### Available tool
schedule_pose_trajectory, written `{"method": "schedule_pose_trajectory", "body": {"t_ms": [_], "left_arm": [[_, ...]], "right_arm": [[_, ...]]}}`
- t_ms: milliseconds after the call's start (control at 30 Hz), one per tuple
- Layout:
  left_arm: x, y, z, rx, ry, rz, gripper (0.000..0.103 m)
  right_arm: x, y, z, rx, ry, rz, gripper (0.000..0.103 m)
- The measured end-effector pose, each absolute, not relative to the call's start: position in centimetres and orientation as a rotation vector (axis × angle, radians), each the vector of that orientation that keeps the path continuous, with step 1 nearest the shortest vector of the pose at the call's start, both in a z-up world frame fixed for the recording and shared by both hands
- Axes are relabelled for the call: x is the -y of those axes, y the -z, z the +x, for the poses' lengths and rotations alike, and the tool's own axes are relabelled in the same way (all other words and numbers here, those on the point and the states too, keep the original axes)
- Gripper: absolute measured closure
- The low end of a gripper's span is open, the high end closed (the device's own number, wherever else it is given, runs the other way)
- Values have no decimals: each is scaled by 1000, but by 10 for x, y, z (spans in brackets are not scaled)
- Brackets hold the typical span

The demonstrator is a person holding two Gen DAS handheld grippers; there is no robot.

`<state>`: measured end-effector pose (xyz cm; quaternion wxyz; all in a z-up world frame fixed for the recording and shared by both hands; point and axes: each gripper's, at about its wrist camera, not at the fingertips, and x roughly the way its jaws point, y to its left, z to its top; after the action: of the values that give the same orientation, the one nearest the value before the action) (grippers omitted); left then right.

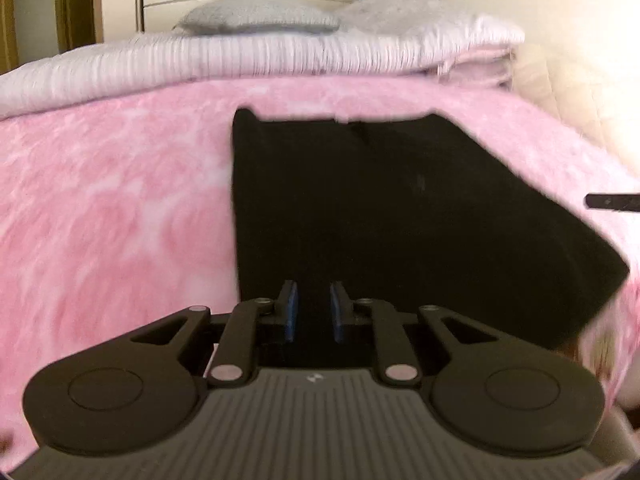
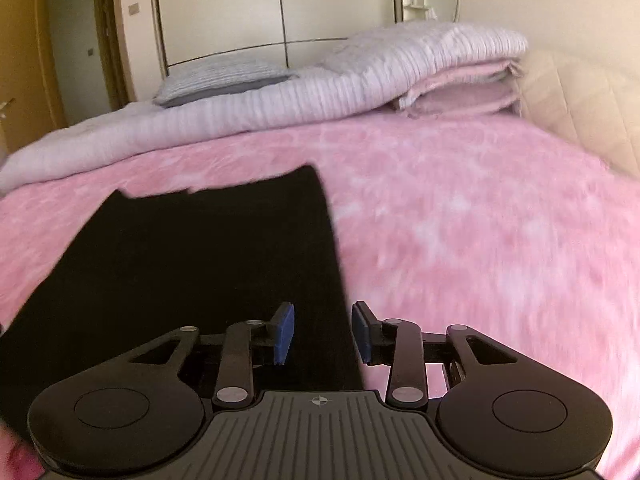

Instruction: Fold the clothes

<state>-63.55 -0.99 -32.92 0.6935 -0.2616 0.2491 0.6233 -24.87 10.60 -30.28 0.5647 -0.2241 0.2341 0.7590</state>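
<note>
A flat black garment [image 1: 380, 216] is laid on the bed's fluffy pink blanket [image 1: 120, 200]. The left gripper [image 1: 313, 310] is held above it, fingers parted, nothing gripped. In the right wrist view, the right gripper [image 2: 323, 332] is shown open over the garment's right edge. Ribbed pale bedding [image 2: 280, 100] is stacked behind.

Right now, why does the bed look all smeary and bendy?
Left wrist view: the pink blanket and black garment are smeared by motion blur. Right wrist view: the blanket blurs toward the right edge, and the fisheye lens curves the wardrobe lines.
</note>
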Motion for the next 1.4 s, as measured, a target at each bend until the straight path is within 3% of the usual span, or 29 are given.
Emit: {"method": "schedule_pose_trajectory", "body": {"t_ms": [133, 233, 367, 533, 733, 800, 1033, 1133, 1200, 1300, 1400], "left_arm": [[46, 339, -634, -577, -1453, -596, 89], [60, 333, -631, -579, -1492, -611, 89], [62, 329, -631, -533, -1491, -656, 89], [73, 326, -624, -536, -1511, -684, 88], [86, 315, -638, -458, -1529, -718, 79], [83, 314, -645, -430, -1531, -717, 71], [60, 334, -657, -428, -1485, -767, 66], [56, 344, -657, -436, -1460, -787, 70], [59, 344, -657, -434, -1449, -770, 84], [63, 341, -659, -424, -1430, -762, 89], [67, 347, -661, -420, -1436, -775, 89]], "right_arm": [[-59, 338, -241, -541, -1713, -589, 67], [-47, 340, -239, -511, -1639, -613, 67], [-36, 319, -226, -604, -1641, -465, 67], [-31, 321, -239, -635, -1635, -563, 66], [-20, 309, -236, -675, -1638, -541, 66], [-18, 307, -232, -669, -1638, -534, 66], [-32, 315, -221, -692, -1627, -517, 65], [-44, 325, -217, -705, -1634, -531, 64], [-48, 329, -215, -706, -1648, -532, 65], [-52, 330, -211, -691, -1660, -540, 84], [-58, 334, -204, -735, -1654, -517, 87]]}}
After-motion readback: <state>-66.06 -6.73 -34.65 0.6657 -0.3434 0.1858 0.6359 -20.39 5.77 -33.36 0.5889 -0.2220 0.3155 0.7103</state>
